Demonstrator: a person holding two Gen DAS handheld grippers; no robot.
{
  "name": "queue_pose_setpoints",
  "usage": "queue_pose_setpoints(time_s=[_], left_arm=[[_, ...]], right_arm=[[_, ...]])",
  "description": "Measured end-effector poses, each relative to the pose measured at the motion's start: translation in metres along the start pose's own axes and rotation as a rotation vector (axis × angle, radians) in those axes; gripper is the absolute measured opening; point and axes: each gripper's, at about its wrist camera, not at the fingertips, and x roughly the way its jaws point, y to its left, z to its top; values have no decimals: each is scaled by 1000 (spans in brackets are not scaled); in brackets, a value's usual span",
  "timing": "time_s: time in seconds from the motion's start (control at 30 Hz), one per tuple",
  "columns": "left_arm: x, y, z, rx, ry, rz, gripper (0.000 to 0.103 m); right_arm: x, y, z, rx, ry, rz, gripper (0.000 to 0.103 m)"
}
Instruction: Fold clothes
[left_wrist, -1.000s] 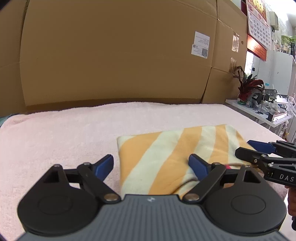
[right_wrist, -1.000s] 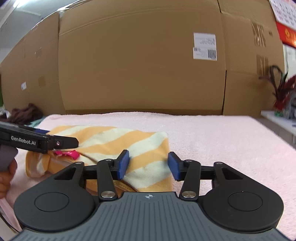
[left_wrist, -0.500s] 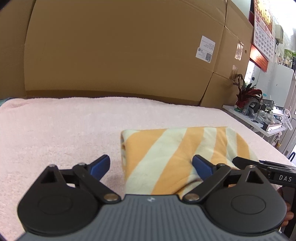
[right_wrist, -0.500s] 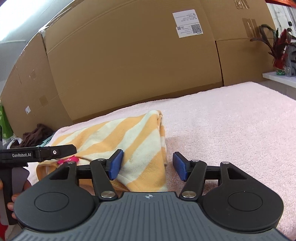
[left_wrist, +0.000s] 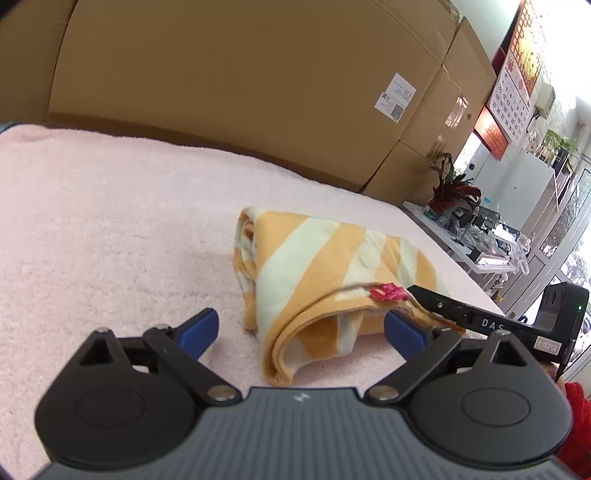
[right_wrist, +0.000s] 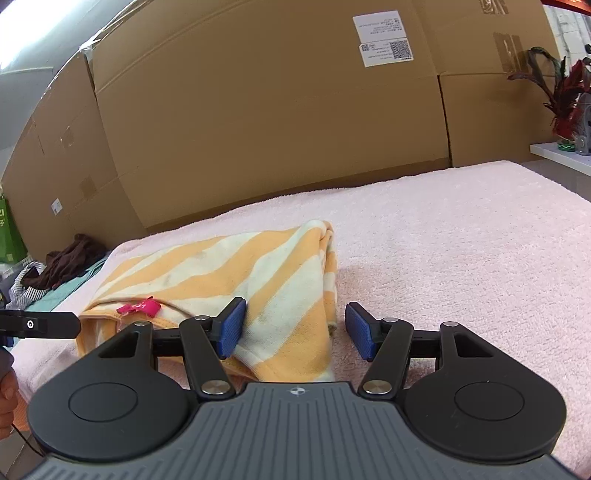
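Both views had rolled compared with a second before, and the left gripper (left_wrist: 301, 330) sat a bit farther back from the garment (left_wrist: 332, 273), so its whole folded near edge showed instead of being half hidden behind the right finger. Its jaws were a touch wider too, spread open with nothing pinched; the corner of the bundle lay between the blue pads (left_wrist: 197, 328) without touching either.

Right gripper (right_wrist: 295, 332) had opened up from where it was a second back and stood about half spread. Its left pad (right_wrist: 231, 332) was right against the striped cloth, maybe brushing it, but the other pad was clear over the pink towel (right_wrist: 461, 258), so no grip there.

That garment, orange and cream stripes, lay folded into a thick bundle on the towel, with a pink tag (right_wrist: 140, 307) poking out at the open end. From the left view the right gripper's finger tip (left_wrist: 424, 293) sat just beside that tag. Cardboard boxes (right_wrist: 277, 129) stood behind, and a pile of other clothes (right_wrist: 55, 266) sat off the towel's far left corner.
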Motion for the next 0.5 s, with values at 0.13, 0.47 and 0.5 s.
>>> queue_pose_setpoints(time_s=[0.13, 0.47, 0.5], left_arm=[[-4, 13, 5, -90, -10, -39, 99], [-4, 28, 14, -191, 42, -141, 100], [-4, 31, 14, -215, 45, -163, 100]], right_arm=[[-4, -11, 14, 66, 69, 33, 63], [-22, -50, 34, 351, 322, 97, 63], [-23, -54, 34, 396, 346, 108, 63]])
